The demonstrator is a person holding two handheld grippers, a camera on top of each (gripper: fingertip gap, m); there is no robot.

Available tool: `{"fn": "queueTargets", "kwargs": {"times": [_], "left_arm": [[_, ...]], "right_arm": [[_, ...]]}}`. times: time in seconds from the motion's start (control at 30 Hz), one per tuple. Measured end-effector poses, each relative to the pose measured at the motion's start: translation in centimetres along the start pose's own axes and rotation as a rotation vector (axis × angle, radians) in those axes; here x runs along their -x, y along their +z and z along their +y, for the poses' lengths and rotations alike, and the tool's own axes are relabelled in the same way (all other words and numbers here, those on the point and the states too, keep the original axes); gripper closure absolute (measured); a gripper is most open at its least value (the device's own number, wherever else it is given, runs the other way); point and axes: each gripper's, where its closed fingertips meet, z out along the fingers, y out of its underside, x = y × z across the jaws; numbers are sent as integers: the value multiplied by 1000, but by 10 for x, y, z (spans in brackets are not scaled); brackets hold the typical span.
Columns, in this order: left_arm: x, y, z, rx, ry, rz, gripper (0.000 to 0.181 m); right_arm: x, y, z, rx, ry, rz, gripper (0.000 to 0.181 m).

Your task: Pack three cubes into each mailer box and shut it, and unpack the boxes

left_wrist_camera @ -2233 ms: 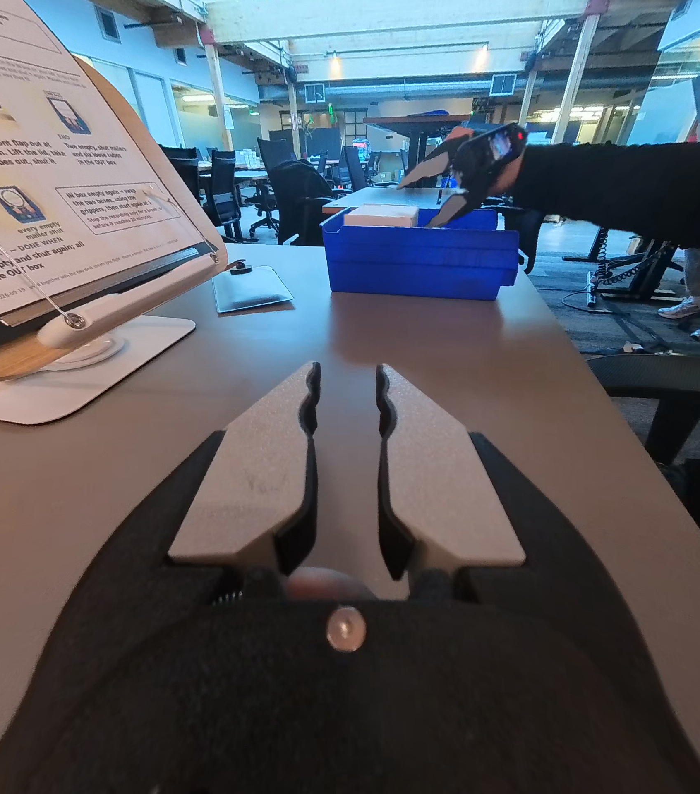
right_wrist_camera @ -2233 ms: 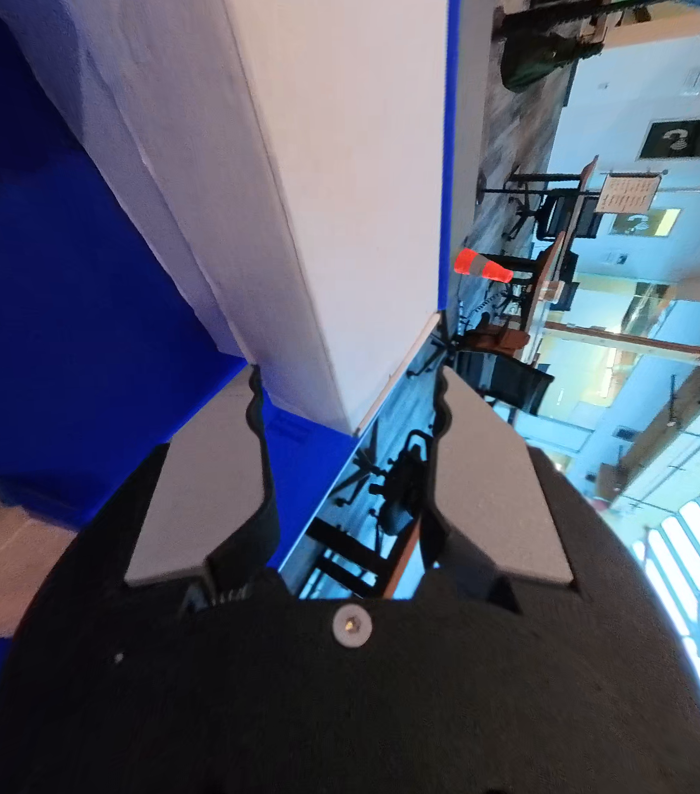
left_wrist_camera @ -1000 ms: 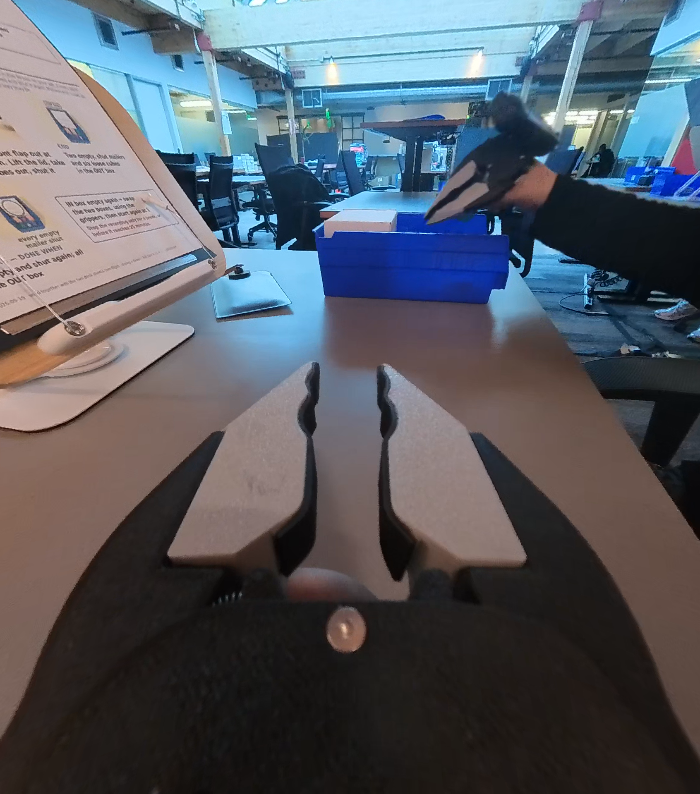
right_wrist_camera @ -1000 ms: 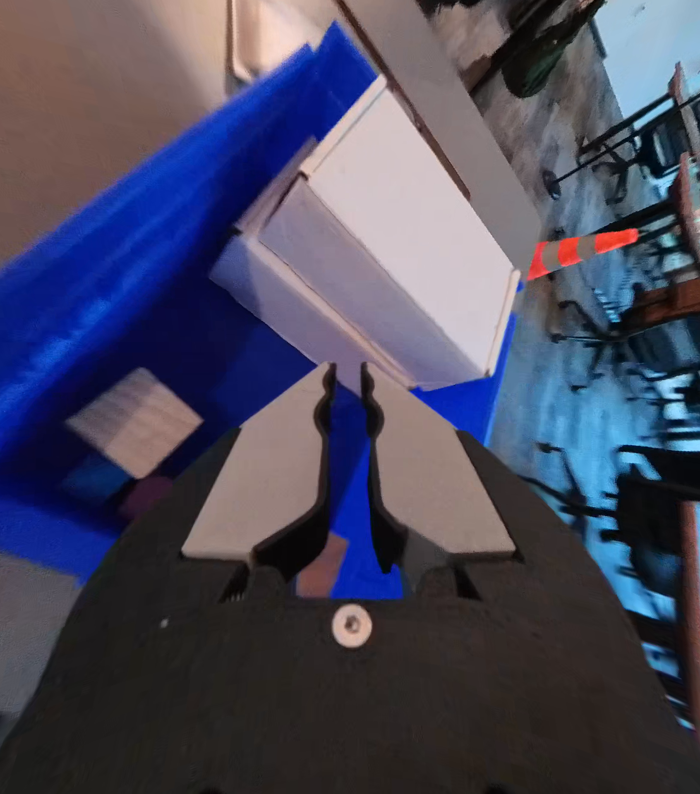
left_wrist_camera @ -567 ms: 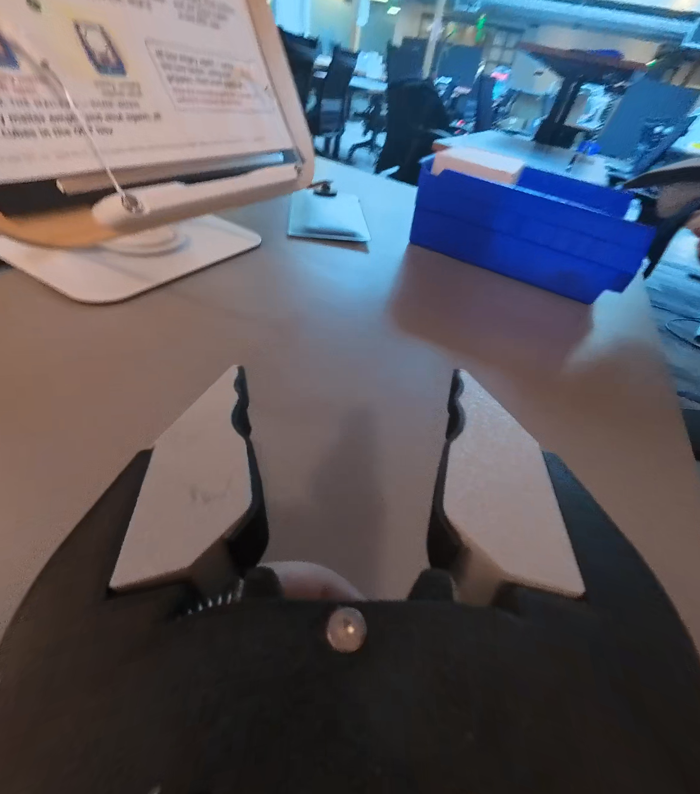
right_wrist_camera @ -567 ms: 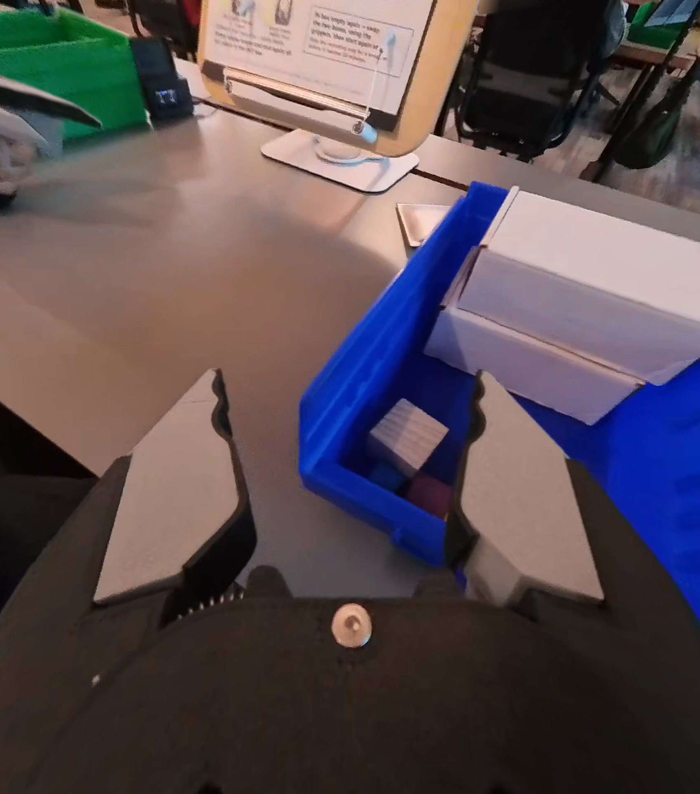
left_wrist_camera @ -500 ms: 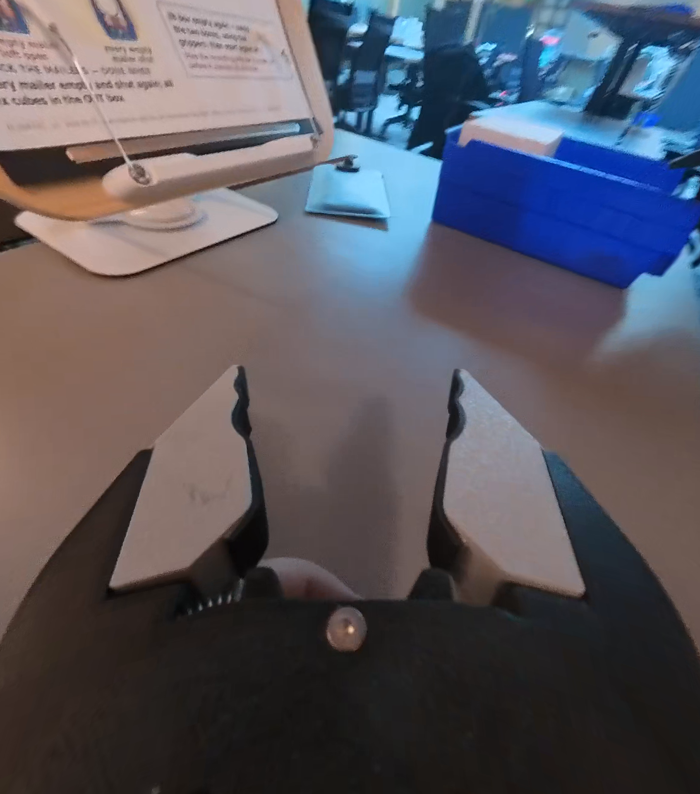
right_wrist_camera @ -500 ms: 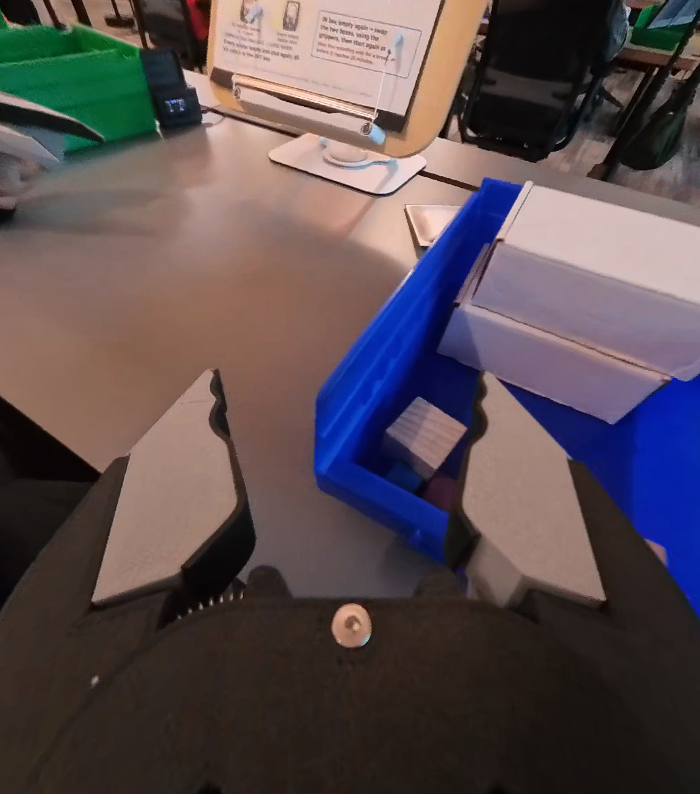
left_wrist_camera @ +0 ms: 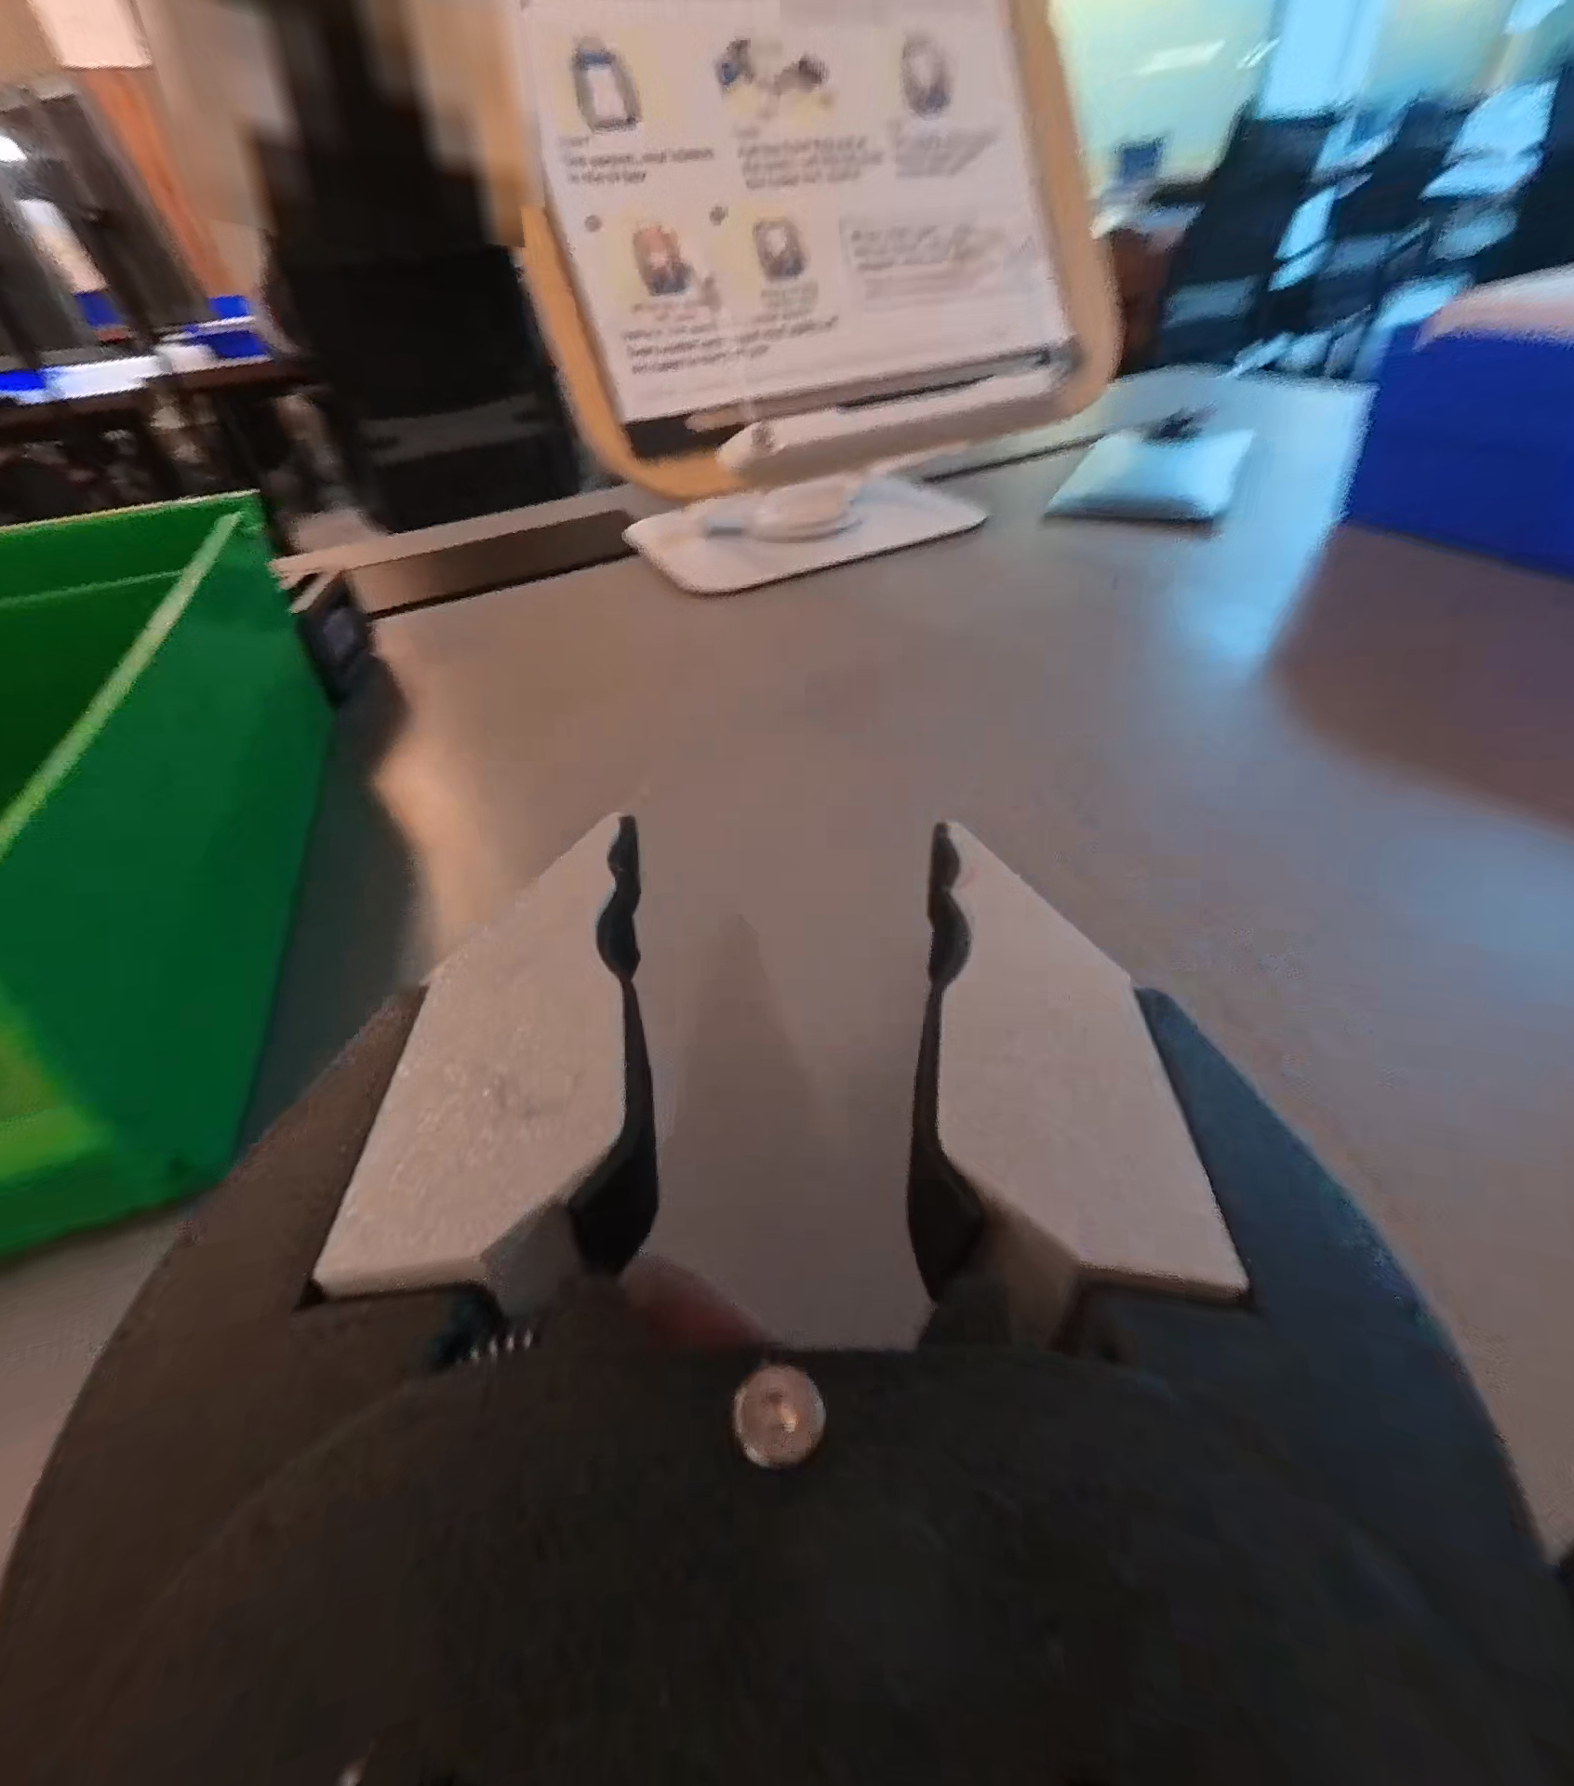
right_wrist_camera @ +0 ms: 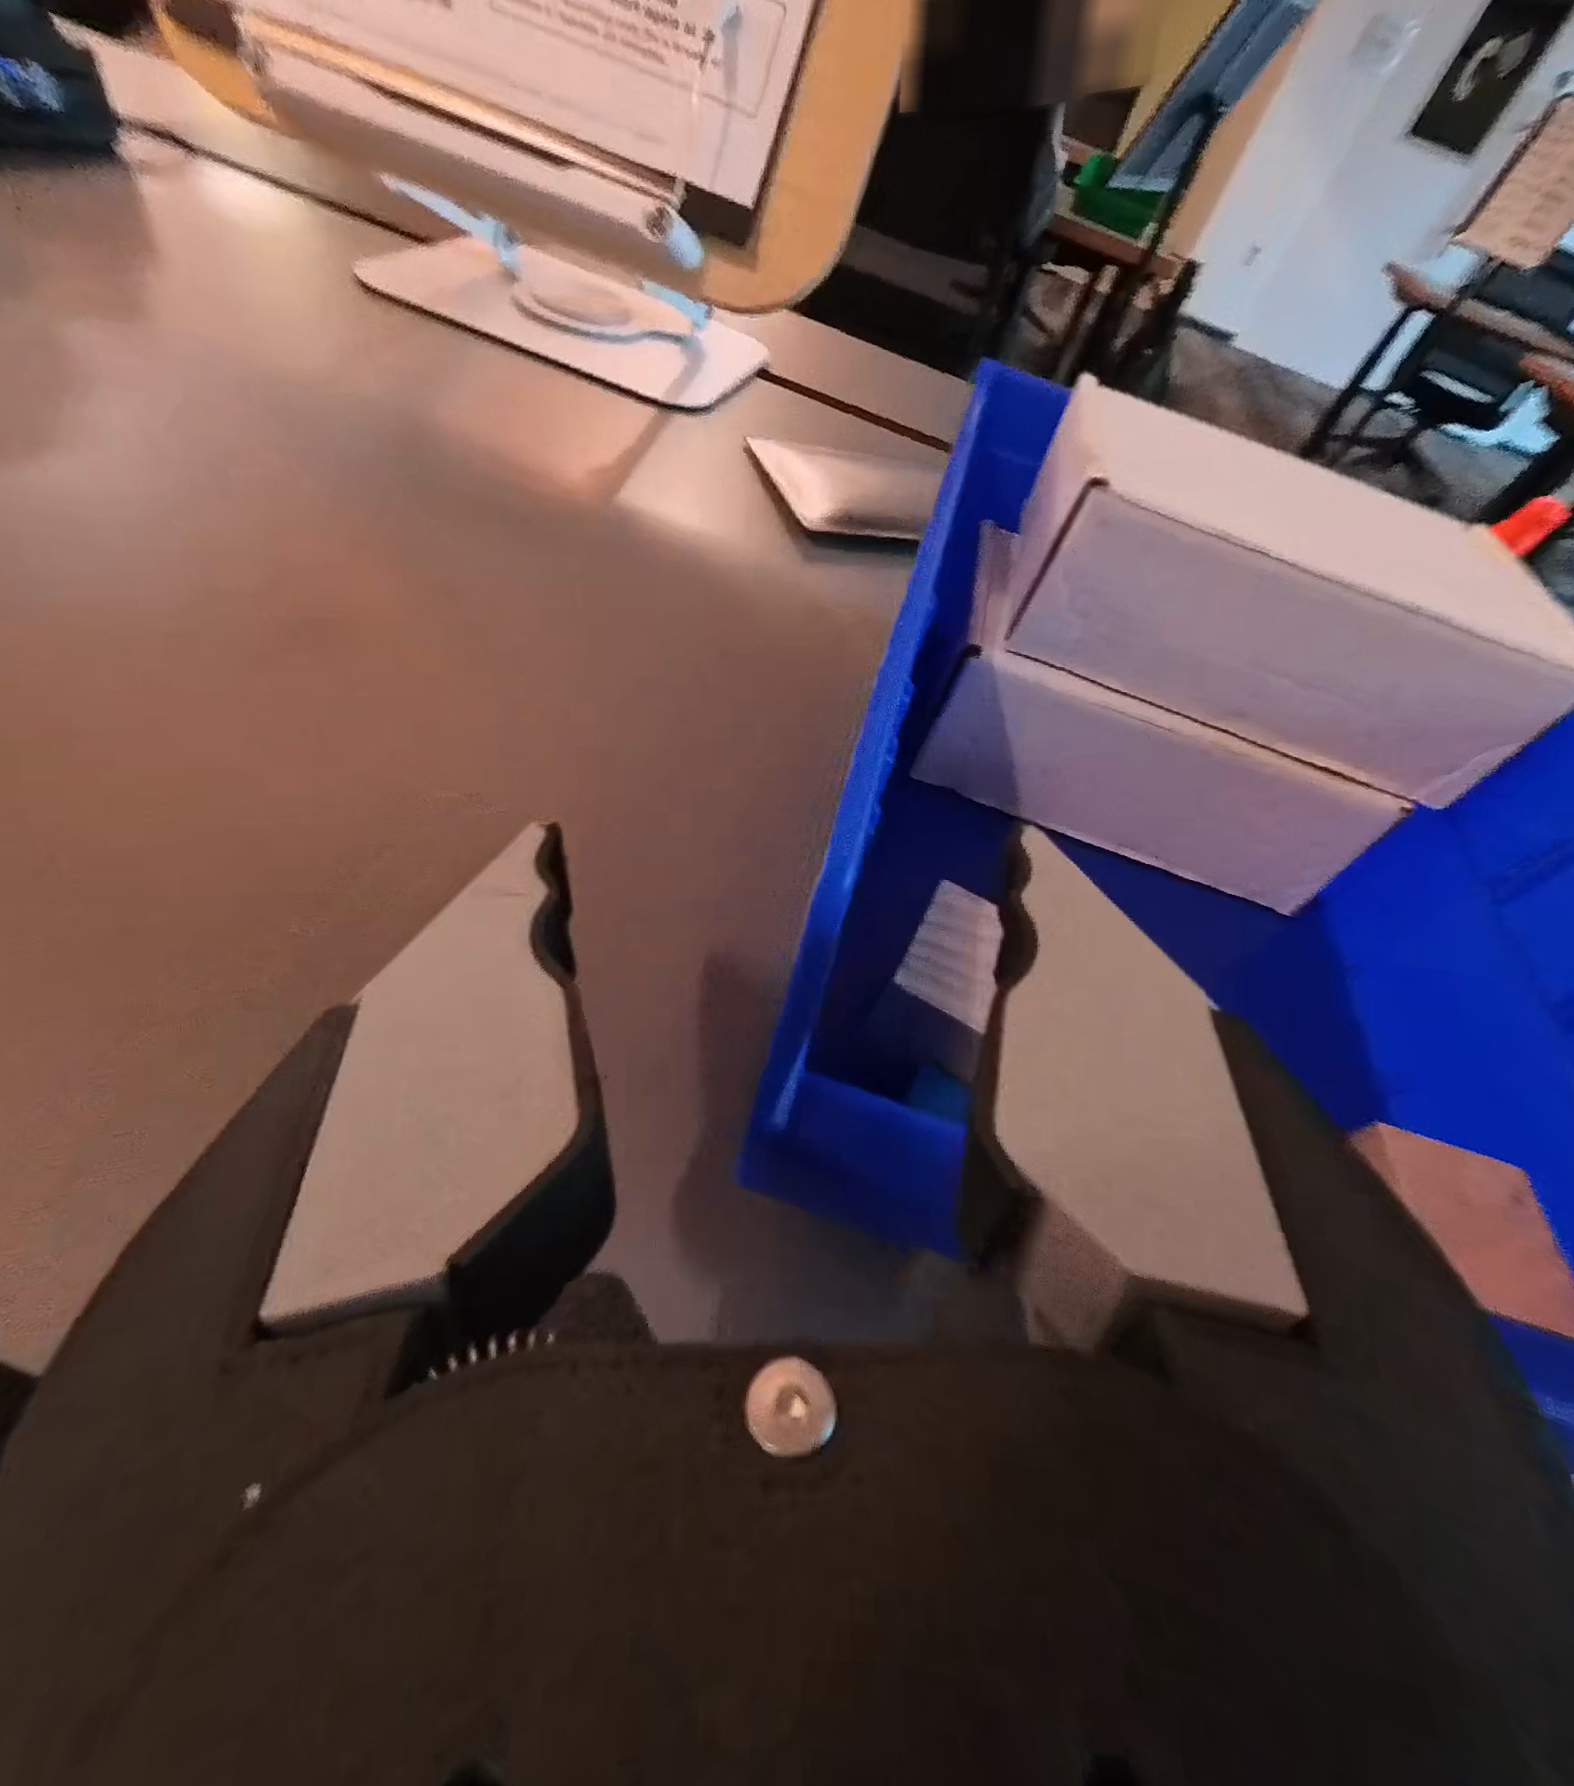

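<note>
Two white mailer boxes (right_wrist_camera: 1228,676) are sitting stacked in the blue bin (right_wrist_camera: 870,870), at two o'clock from the right gripper (right_wrist_camera: 783,860), whose jaws are spreading wide over bare table (right_wrist_camera: 281,599). Only this view is revealing cubes (right_wrist_camera: 947,952) low in the bin. Only the left view is showing a green bin (left_wrist_camera: 87,821) at nine o'clock; the left gripper (left_wrist_camera: 783,850) is gaping, empty, facing the instruction stand (left_wrist_camera: 812,242).

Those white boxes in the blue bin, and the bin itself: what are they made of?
The two white mailer boxes look like matte cardboard: folded flaps and brownish cut edges show. The blue bin looks like moulded plastic, with thin, stiff, evenly coloured walls, though blur hides its finish.
</note>
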Motion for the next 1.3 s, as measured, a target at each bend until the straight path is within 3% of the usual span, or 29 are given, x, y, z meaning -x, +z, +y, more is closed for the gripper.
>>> {"fn": "queueTargets", "kwargs": {"times": [0.1, 0.17, 0.2, 0.3, 0.37, 0.5, 0.7, 0.8, 0.9, 1.03, 1.3], "left_arm": [[32, -18, 18, 132, 15, -160, 124], [57, -31, 26, 219, -34, -236, 121], [70, -39, 24, 212, -49, -280, 122], [109, -57, 13, 165, -73, -395, 129], [130, -63, 16, 183, -75, -450, 127], [148, -49, 30, 230, -89, -448, 125], [147, -14, 24, 219, 5, -423, 134], [152, 0, 31, 248, 92, -425, 177], [149, 9, 31, 207, 87, -362, 179], [153, 3, 28, 173, 121, -372, 179], [153, -18, -23, 7, 198, -432, 179]], "right_arm": [[-5, 1, 7, 22, -88, 83, 98], [-9, 0, 10, 41, -156, 137, 121], [-14, -1, 11, 54, -190, 171, 139], [-17, -2, 12, 67, -199, 180, 150], [-13, -3, 13, 63, -141, 137, 172], [-15, -2, 15, 62, -85, 117, 174], [-16, -1, 15, 75, -55, 108, 174], [-16, 0, 16, 78, -50, 106, 175], [-17, 1, 16, 81, -60, 97, 174], [-16, 2, 16, 96, -34, 75, 174], [13, -1, 12, 136, 36, -6, 173]]}}
